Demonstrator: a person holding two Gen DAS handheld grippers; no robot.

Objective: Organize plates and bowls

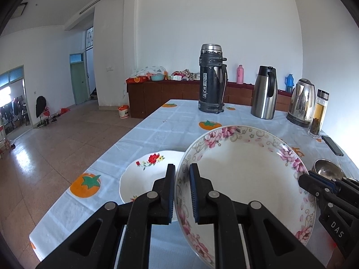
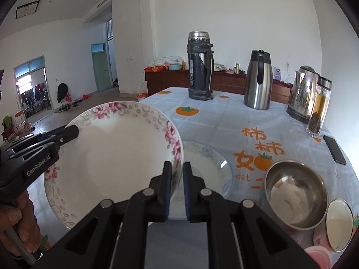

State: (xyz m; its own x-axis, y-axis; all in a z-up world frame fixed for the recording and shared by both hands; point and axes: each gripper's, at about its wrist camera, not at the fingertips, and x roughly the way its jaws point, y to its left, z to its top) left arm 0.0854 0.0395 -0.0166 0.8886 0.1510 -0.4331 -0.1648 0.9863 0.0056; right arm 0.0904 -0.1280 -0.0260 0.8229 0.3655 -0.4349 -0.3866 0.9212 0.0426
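Pink-flowered plate [image 1: 244,179] is lifted above the table [image 1: 157,123], with the left gripper [image 1: 182,192] and the right gripper [image 2: 177,188] each nearly closed and pinching its rim on opposite sides. Below the plate rest a red-flowered plate [image 1: 145,174] and a blue-rimmed bowl [image 2: 208,168].

Bright daylight fills both sharp fisheye views. Glare washes the floor [image 1: 29,157] and the doorway [image 2: 23,81] at left. Dark vignetting rounds the corners, and straight lines bow outward.
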